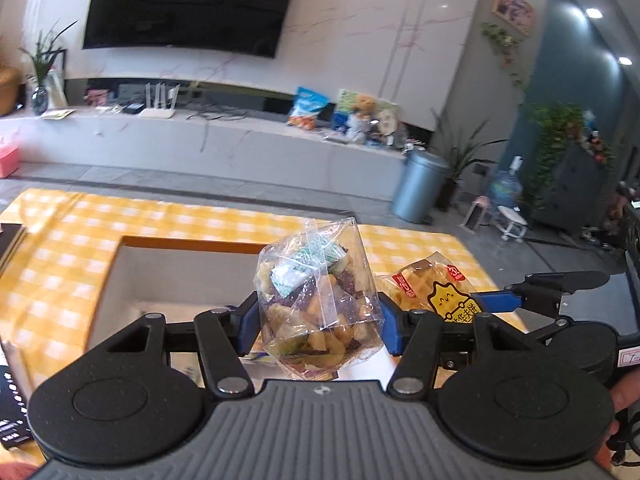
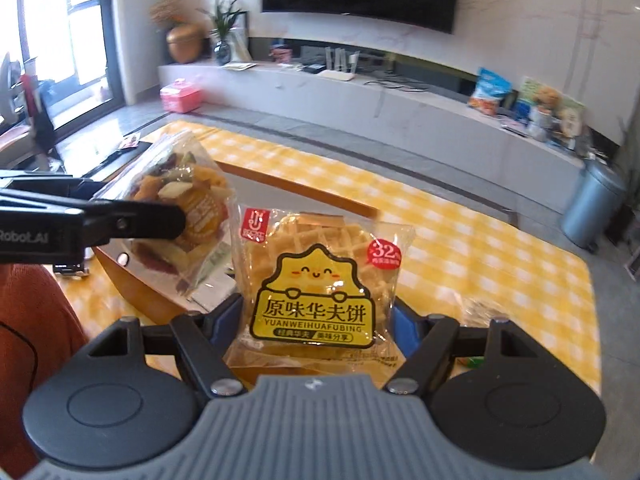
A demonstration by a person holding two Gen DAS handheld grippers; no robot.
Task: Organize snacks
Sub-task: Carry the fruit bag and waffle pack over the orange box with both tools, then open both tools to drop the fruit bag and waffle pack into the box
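My left gripper [image 1: 318, 320] is shut on a clear bag of mixed dried fruit chips [image 1: 316, 292], its blue pads pressing both sides. The bag hangs above an orange-rimmed box [image 1: 188, 242] on the yellow checked tablecloth [image 1: 60, 240]. My right gripper [image 2: 316, 316] is shut on a waffle packet [image 2: 316, 280] with a yellow cartoon label, held upright over the table. In the right wrist view the left gripper [image 2: 172, 216] and its clear bag [image 2: 188, 200] sit just left of the waffle packet, over the box rim [image 2: 300, 196]. The waffle packet [image 1: 436, 292] also shows in the left wrist view.
A small clear wrapper [image 2: 476, 308] lies on the cloth at the right. A black object [image 1: 12, 400] sits at the table's left edge. Beyond the table stand a grey bin [image 1: 420, 184] and a TV bench with snack bags [image 1: 308, 108]. An orange-clad limb [image 2: 32, 340] is at lower left.
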